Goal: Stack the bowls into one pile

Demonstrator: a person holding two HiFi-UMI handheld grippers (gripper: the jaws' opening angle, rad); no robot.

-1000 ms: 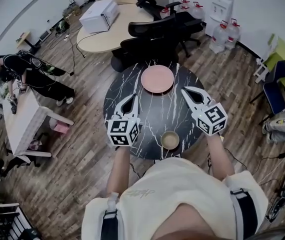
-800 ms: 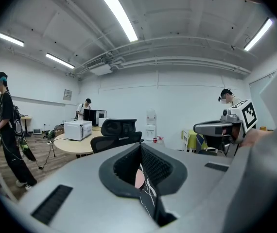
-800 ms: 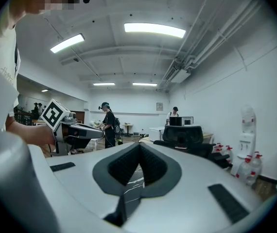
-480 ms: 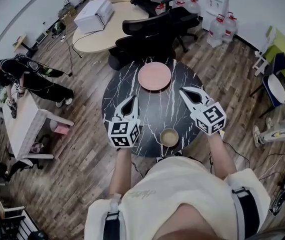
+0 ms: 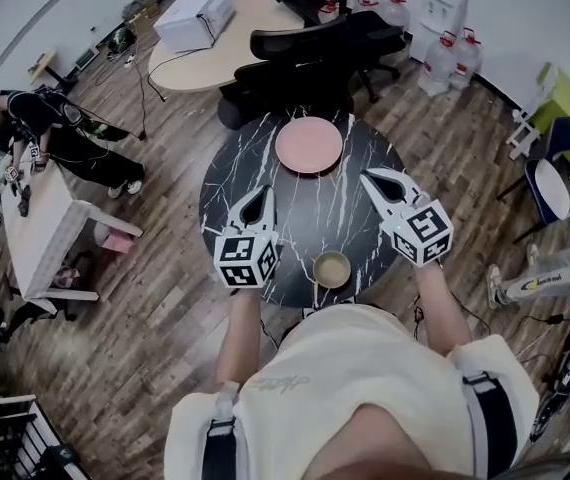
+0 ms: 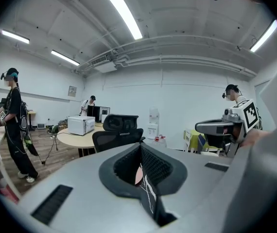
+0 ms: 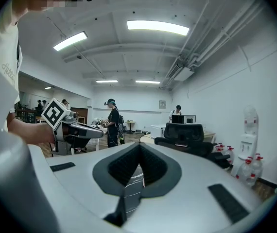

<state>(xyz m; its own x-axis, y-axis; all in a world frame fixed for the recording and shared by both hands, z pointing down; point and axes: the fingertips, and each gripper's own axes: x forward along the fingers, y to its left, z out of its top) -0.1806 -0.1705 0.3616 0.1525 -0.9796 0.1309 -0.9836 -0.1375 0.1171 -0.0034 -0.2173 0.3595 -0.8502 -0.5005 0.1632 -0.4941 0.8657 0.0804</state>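
On the round black marble table (image 5: 235, 178) a wide pink bowl (image 5: 309, 145) lies at the far side and a small tan bowl (image 5: 332, 268) sits near the front edge. My left gripper (image 5: 263, 191) hovers over the table's left part, shut with nothing in it. Over the right part my right gripper (image 5: 369, 178) is also shut and empty. The tan bowl lies between the two marker cubes, closer to me than both jaw tips. In the left gripper view a sliver of the pink bowl (image 6: 138, 175) shows through the jaw gap.
Black office chairs (image 5: 295, 63) stand just behind the marble table, with a beige table (image 5: 205, 58) and a white box (image 5: 197, 15) beyond. A person (image 5: 45, 138) stands by a white table (image 5: 35, 233) at the left. Water bottles (image 5: 450, 58) line the far wall.
The head view has shifted slightly, so the table and bowls sit a little differently in frame. Both grippers have stayed shut and nearly still over the table.
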